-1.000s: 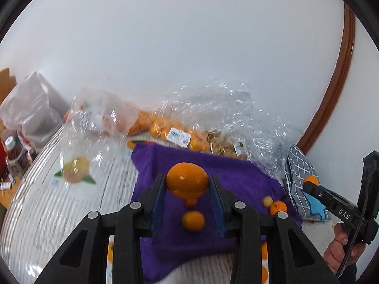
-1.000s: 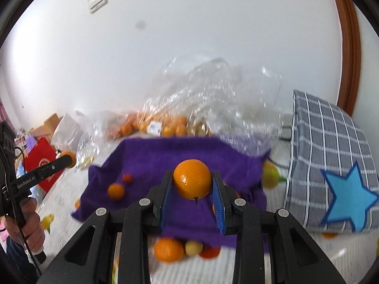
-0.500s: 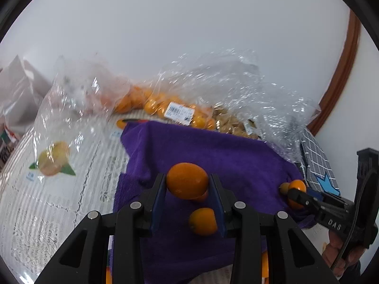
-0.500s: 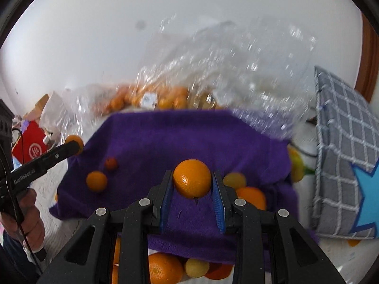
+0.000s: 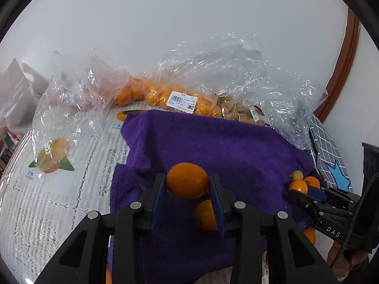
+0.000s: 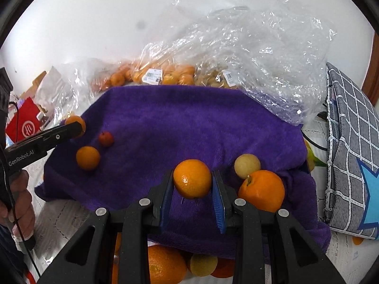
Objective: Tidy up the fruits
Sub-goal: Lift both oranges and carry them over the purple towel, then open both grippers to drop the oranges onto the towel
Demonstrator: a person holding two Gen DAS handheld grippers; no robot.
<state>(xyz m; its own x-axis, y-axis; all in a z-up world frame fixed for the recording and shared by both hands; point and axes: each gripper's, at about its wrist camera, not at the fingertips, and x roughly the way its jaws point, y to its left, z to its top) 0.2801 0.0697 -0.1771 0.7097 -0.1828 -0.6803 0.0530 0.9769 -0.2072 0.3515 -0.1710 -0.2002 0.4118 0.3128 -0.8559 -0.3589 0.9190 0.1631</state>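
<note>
A purple towel (image 5: 213,146) (image 6: 189,123) covers the table. My left gripper (image 5: 187,184) is shut on an orange (image 5: 187,181) just above the towel's left part, where another orange (image 5: 205,215) (image 6: 88,157) and a small red fruit (image 6: 106,139) lie. My right gripper (image 6: 192,182) is shut on a second orange (image 6: 192,178) low over the towel's right part, beside a big orange (image 6: 261,190) and a pale yellow fruit (image 6: 247,165). Each view shows the other gripper at its edge: the right gripper (image 5: 300,189), the left gripper (image 6: 75,124).
Clear plastic bags of oranges (image 5: 161,94) (image 6: 165,73) lie behind the towel. A grey checked cushion with a blue star (image 6: 350,142) sits at the right. More fruit (image 6: 165,265) lies below the towel's near edge. A lace tablecloth (image 5: 59,201) spreads to the left.
Both grippers have sunk toward the towel and tipped further down, each still holding its orange. The towel and the fruit on it now fill more of both views.
</note>
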